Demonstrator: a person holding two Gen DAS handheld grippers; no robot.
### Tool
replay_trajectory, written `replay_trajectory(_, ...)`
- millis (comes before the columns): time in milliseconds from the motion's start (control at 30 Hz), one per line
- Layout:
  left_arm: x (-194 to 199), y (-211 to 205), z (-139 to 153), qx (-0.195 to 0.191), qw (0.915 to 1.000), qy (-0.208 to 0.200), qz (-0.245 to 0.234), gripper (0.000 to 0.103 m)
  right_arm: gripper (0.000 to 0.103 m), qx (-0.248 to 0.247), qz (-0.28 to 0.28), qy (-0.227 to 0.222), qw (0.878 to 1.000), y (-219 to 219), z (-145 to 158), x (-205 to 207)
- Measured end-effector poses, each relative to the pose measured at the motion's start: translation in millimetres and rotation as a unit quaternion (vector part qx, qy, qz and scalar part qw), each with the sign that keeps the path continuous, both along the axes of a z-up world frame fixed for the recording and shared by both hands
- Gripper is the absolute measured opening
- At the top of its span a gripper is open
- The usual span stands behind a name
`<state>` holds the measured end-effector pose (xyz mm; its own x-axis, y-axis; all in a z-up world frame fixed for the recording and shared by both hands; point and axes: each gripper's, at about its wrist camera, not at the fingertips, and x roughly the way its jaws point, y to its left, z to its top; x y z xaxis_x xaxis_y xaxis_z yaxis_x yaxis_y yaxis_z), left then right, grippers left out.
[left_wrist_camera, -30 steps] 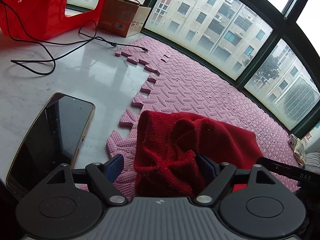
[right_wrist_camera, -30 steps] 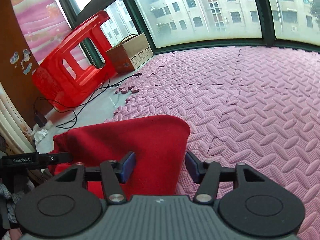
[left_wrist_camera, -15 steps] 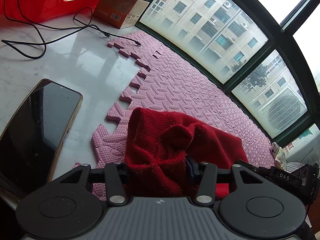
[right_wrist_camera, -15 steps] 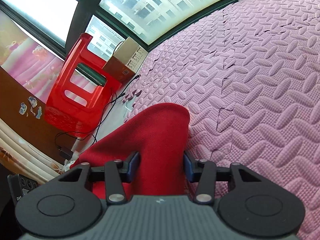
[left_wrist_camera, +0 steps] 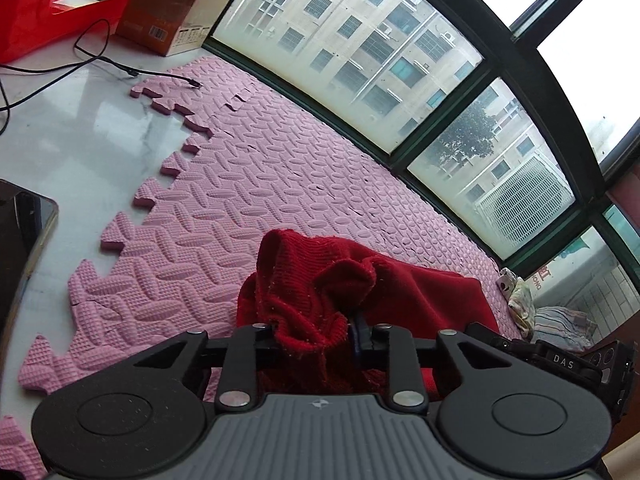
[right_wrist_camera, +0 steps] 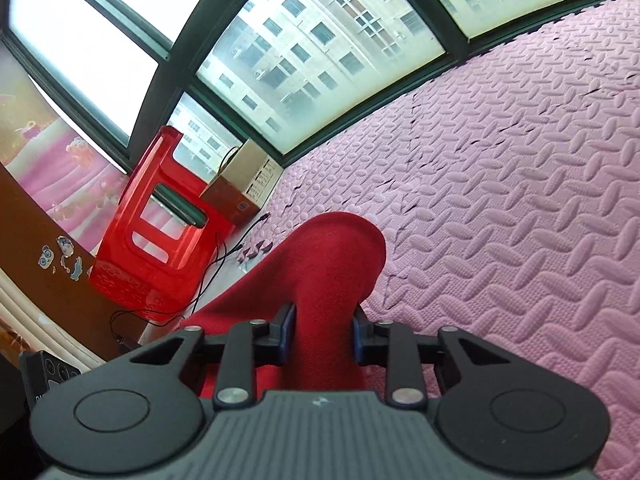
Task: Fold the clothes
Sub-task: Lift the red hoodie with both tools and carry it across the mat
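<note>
A dark red knitted garment (left_wrist_camera: 320, 288) is bunched up over the pink foam mat (left_wrist_camera: 260, 184). My left gripper (left_wrist_camera: 316, 334) is shut on a crumpled ribbed edge of it, and the cloth hides most of the blue pads. In the right wrist view the same red garment (right_wrist_camera: 332, 264) rises as a smooth fold between the fingers, and my right gripper (right_wrist_camera: 322, 332) is shut on it. The right gripper's black body (left_wrist_camera: 560, 356) shows at the lower right of the left wrist view, beside the cloth.
A phone (left_wrist_camera: 20, 236) lies on the white floor at the left. A black cable (left_wrist_camera: 100, 56), a cardboard box (left_wrist_camera: 172, 12) and a red plastic stool (right_wrist_camera: 156, 216) stand by the window. Striped and patterned cloth (left_wrist_camera: 552, 316) lies at the mat's far right.
Both grippers went from open to shut on the red garment. Both then lifted and tilted up, so the cloth bunches higher and more window shows.
</note>
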<state>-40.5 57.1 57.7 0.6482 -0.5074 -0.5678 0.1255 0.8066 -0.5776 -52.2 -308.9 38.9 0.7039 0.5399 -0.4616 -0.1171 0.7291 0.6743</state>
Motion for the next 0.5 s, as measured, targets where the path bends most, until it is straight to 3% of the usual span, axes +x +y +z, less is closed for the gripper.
replay_trajectory(200,19.6,-65.7,8.2,0.000,0.9980,-0.008,-0.063,0.028,0.027,-0.014,-0.058,-0.013,0.998,-53.4,13.4,-20.7)
replay_trajectory(500,52.9,-193.3,22.3,0.019,0.9885,-0.023,-0.148,0.028,0.027,-0.047,-0.150,-0.021,0.987,-163.2,29.1,-42.5)
